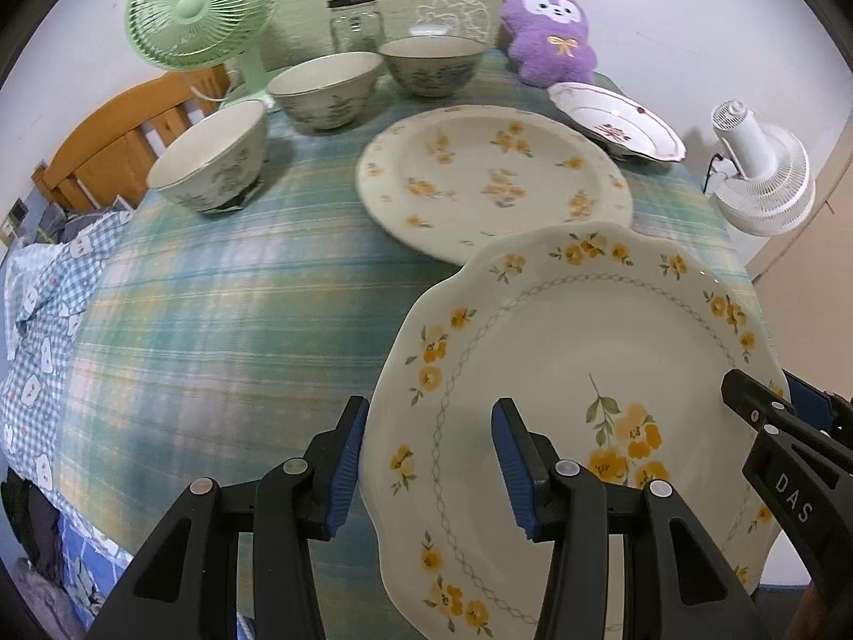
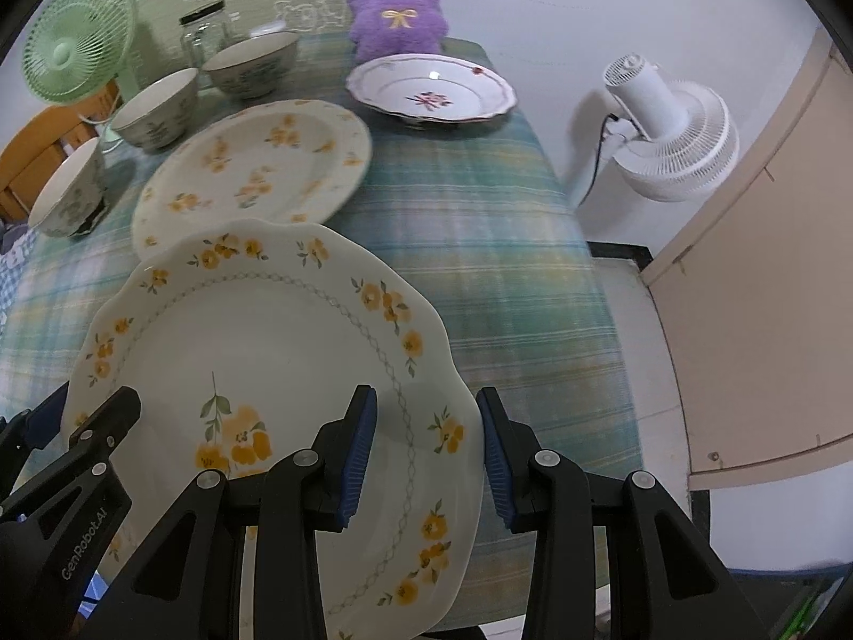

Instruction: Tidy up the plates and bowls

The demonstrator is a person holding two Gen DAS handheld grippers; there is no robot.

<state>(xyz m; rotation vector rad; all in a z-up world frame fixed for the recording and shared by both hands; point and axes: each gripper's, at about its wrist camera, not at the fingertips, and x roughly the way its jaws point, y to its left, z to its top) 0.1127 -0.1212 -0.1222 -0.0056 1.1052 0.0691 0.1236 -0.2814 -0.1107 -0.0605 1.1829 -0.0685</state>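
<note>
A scalloped plate with yellow flowers (image 1: 576, 341) (image 2: 277, 330) sits nearest me, its far edge over a round yellow-flower plate (image 1: 480, 176) (image 2: 250, 165). My left gripper (image 1: 429, 466) is open, its jaws straddling the scalloped plate's left rim. My right gripper (image 2: 426, 453) is open, its jaws straddling that plate's right rim. A white dish with a red flower (image 1: 618, 122) (image 2: 432, 88) lies at the far right. Three grey floral bowls (image 1: 213, 160) (image 1: 325, 88) (image 1: 432, 64) stand along the far left.
A plaid cloth covers the table (image 1: 224, 309) (image 2: 506, 245). A green fan (image 1: 197, 5), a glass jar (image 1: 356, 21) and a purple plush (image 1: 552, 26) stand at the back. A white fan (image 2: 672, 128) stands off the table's right edge.
</note>
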